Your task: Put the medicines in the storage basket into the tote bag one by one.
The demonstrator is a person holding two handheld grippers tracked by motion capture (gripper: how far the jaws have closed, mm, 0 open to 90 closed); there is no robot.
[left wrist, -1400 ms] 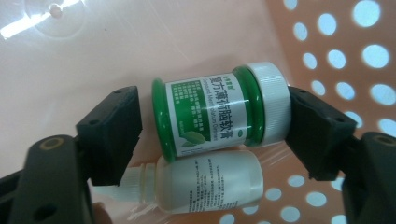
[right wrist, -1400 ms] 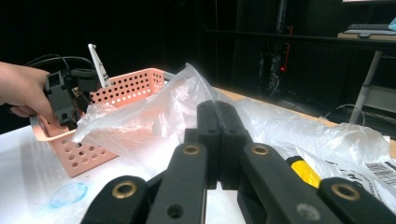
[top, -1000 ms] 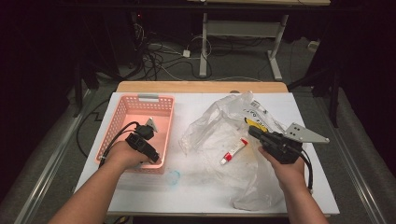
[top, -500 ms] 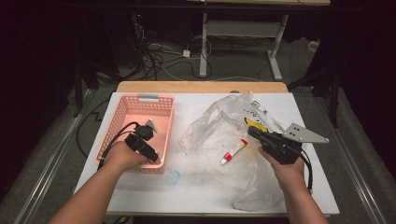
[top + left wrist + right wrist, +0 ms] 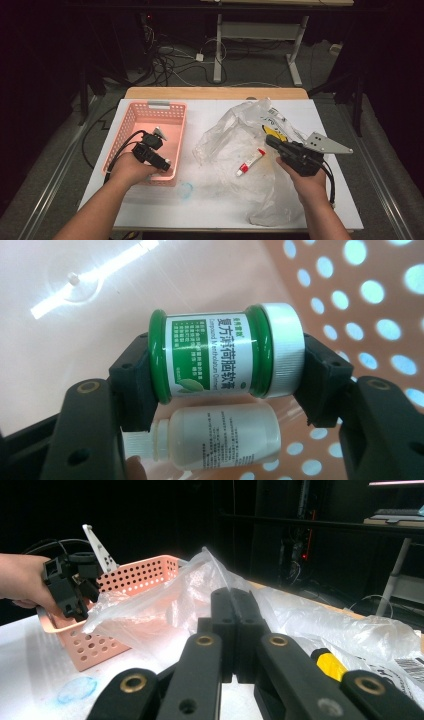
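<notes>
The left gripper clamps a green jar end to end, jaws on its base and white cap, its long axis lying crosswise, cap to the right in the left gripper view, low inside the pink basket. Below it lies a white bottle, likewise on its side, its label too small to read. The right gripper is closed on nothing over the crumpled plastic bag, which perhaps covers part of the red-capped tube.

Both grippers black, brass-ringed screws on fingers; black cables; grey three-cornered plate on right; forearms bare.
</notes>
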